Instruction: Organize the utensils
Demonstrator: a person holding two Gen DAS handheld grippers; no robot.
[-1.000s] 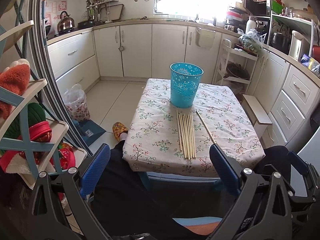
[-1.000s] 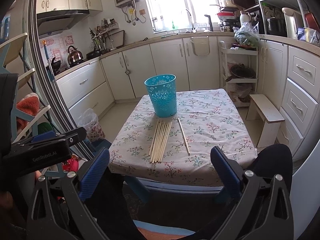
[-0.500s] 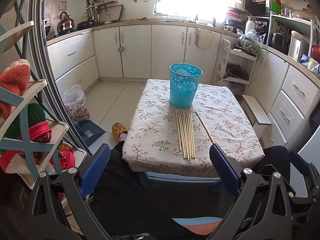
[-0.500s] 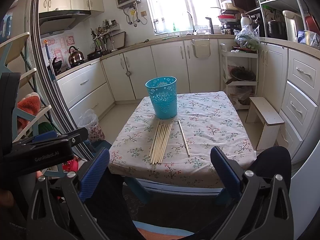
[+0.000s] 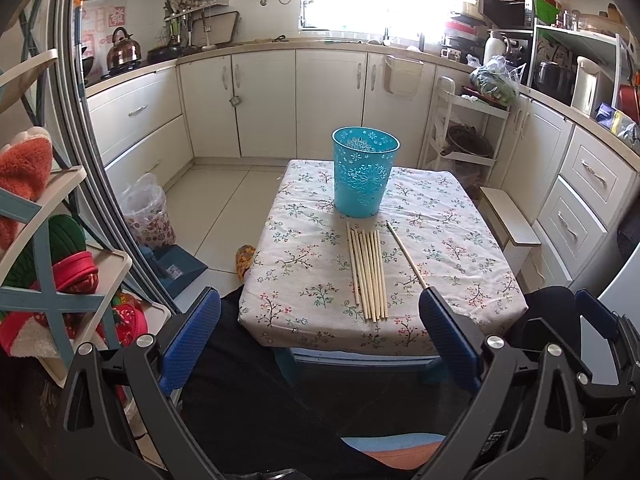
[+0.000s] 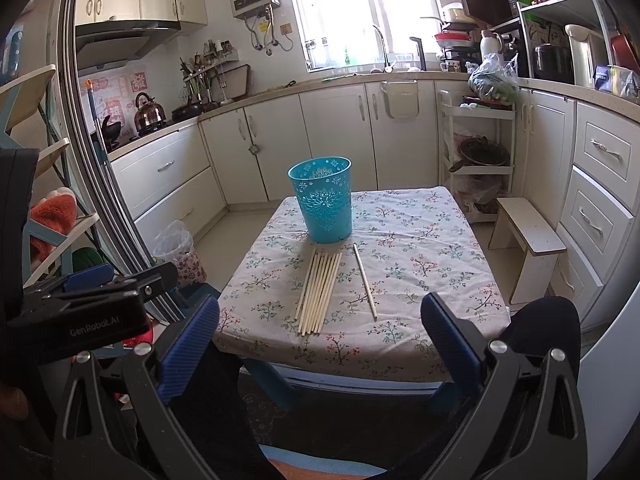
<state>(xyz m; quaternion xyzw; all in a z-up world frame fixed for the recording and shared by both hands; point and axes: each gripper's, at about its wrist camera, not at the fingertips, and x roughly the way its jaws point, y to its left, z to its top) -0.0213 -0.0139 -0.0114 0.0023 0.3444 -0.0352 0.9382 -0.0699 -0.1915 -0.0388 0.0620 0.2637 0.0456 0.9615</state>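
Chopsticks (image 5: 368,274) lie bundled just in front of the blue cup (image 5: 365,176), long axis pointing away from the person toward it; one loose chopstick (image 6: 364,282) sits just right of the bundle. Left gripper (image 5: 320,334) and right gripper (image 6: 320,336) both hang back, fingers wide apart, empty. Right one looks nearer the stray. The left gripper's body reads "GenRobot.AI" (image 6: 94,322).

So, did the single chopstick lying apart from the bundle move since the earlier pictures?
No. The single chopstick lies right of the bundle, below the blue cup, as before; only the cameras shifted slightly.

left hand-held gripper (image 5: 319,324) spread wide, right hand-held gripper (image 6: 320,328) likewise
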